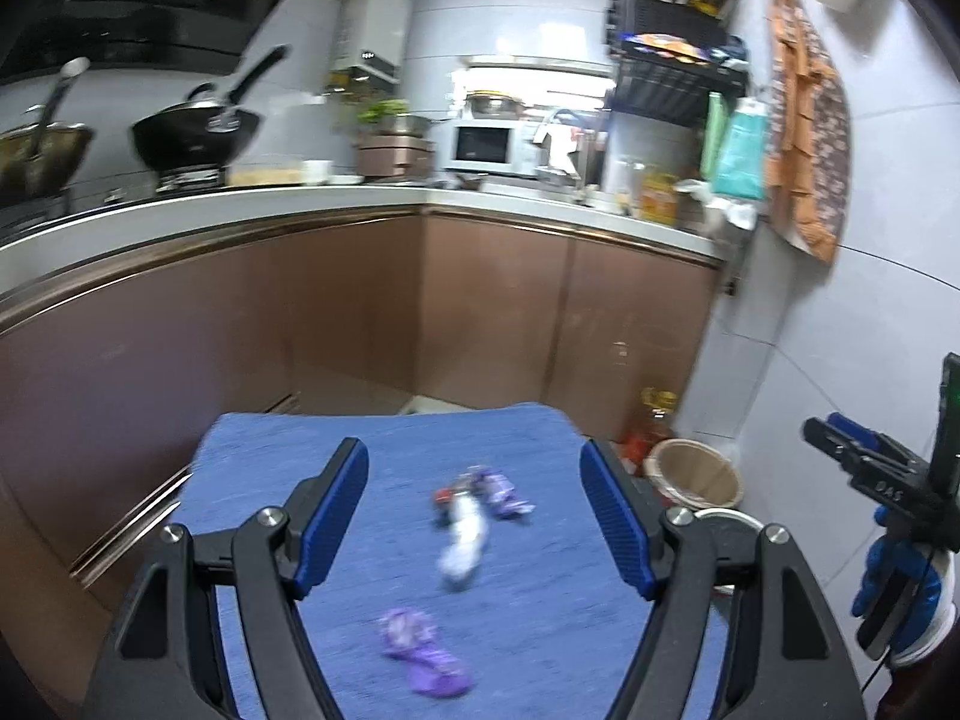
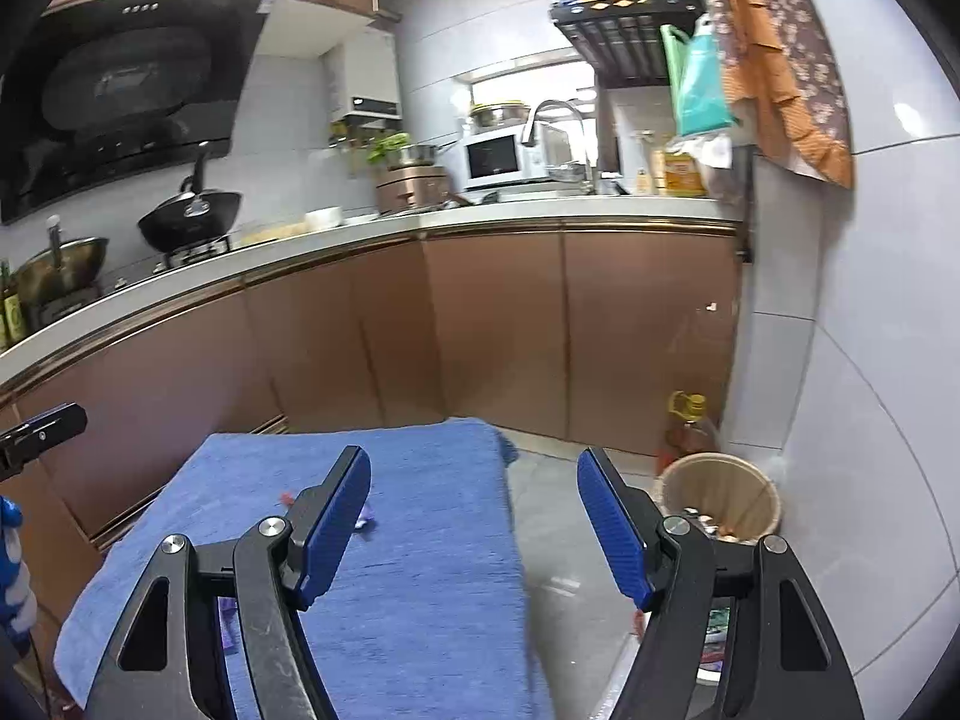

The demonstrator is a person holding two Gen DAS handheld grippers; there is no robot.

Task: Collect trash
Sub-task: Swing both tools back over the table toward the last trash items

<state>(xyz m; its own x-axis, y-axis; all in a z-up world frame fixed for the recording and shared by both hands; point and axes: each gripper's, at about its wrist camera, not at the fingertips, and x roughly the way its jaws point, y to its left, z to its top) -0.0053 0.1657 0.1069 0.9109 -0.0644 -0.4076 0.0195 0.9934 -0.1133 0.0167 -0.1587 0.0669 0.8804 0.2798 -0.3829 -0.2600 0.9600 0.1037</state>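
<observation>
Both tools (image 1: pixel 474 516) (image 2: pixel 474 525) open, empty

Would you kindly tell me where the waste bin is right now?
The waste bin stands on the floor at the right of both wrist views, against the tiled wall, beside the oil bottle and right of the blue cloth.

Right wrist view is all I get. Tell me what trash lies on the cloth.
Observer: A purple wrapper lies on the cloth, nearest the left camera.
Operator: List the rest.
Observer: Farther back, a white scrap touches a second wrapper, also purple.
Operator: Report the left gripper.
Observer: The left gripper is open, with nothing between its fingers, above the cloth.
</observation>
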